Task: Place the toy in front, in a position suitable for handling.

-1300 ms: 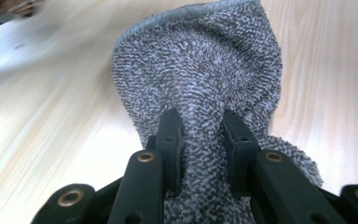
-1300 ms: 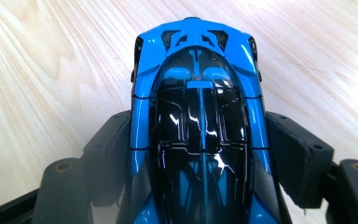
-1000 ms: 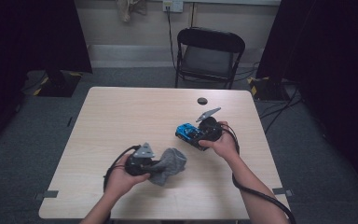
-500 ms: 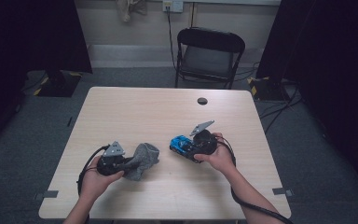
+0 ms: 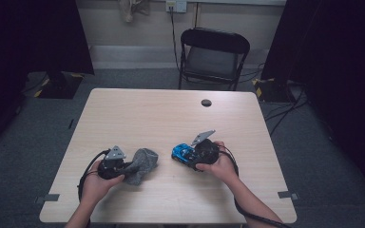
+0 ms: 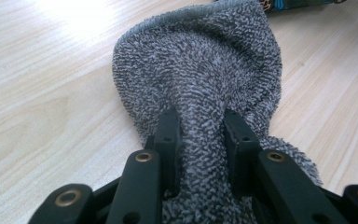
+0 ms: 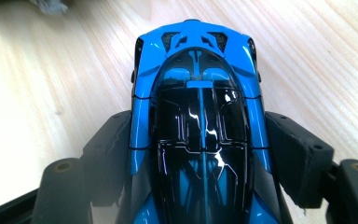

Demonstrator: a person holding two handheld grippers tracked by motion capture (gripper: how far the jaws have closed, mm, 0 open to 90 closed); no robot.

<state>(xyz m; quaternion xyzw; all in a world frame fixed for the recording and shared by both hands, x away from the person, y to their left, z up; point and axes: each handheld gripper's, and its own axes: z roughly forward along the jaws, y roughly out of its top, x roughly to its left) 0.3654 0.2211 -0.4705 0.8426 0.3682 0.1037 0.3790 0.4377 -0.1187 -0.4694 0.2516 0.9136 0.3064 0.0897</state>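
A grey terry cloth (image 5: 141,163) (image 6: 205,74) lies bunched on the wooden table (image 5: 161,114), left of centre near the front. My left gripper (image 5: 124,167) (image 6: 200,128) is shut on a fold of it, both black jaws pinching the fabric. A blue and black toy car (image 5: 182,154) (image 7: 198,126) sits right of centre, low over the tabletop. My right gripper (image 5: 190,158) (image 7: 200,154) is shut on the car, its jaws pressing on the two sides of the body. The cloth and the car are a short gap apart.
A small dark round thing (image 5: 206,102) lies on the table near the far edge. A black folding chair (image 5: 212,56) stands behind the table. Cables (image 5: 88,171) trail from both grippers toward the front edge.
Both hands have come toward the front edge and down, the left one also moving left with the cloth. The car came along in the right gripper. The gap between cloth and car has widened.
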